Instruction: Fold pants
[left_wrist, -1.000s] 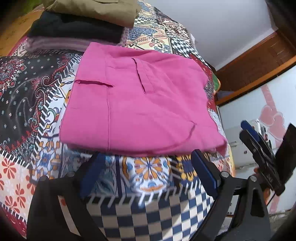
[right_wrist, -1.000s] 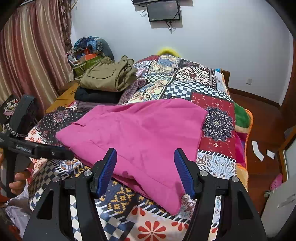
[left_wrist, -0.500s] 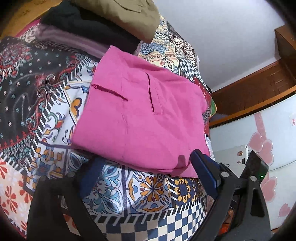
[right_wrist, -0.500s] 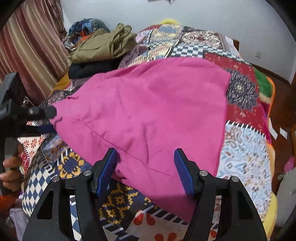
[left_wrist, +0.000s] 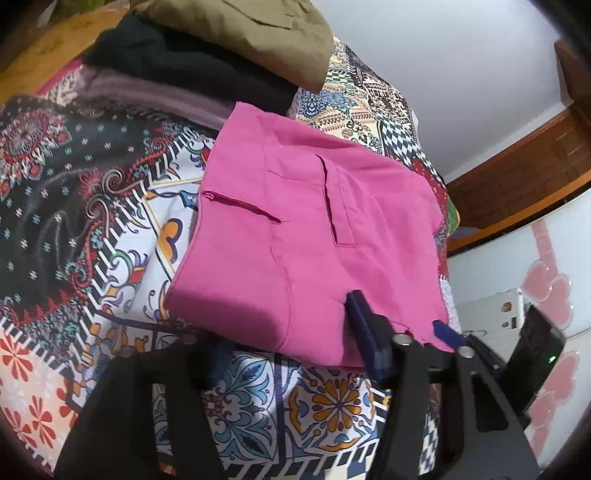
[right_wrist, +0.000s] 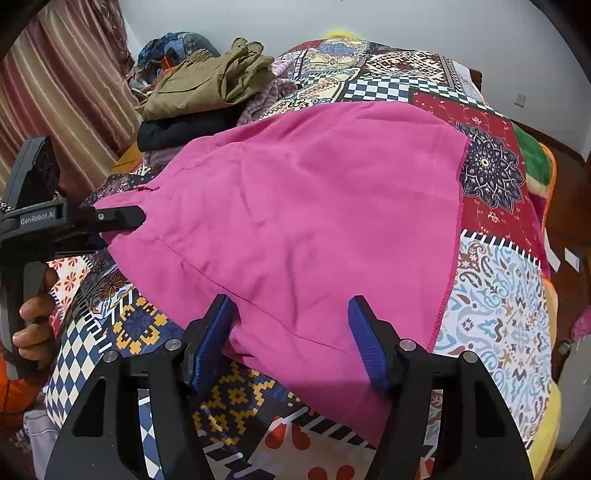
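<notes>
The pink pants (right_wrist: 303, 229) covered the middle of the bed (right_wrist: 498, 306), leaving bare quilt along the near edge and on the right side, where a tool could pass. At the far left a stack of folded clothes (right_wrist: 199, 96) rose just beyond the pants and blocked that corner. The left tool (right_wrist: 122, 219) lay at the pants' left edge, and the right tool (right_wrist: 291, 332) straddled the near hem, jaws spread.
</notes>
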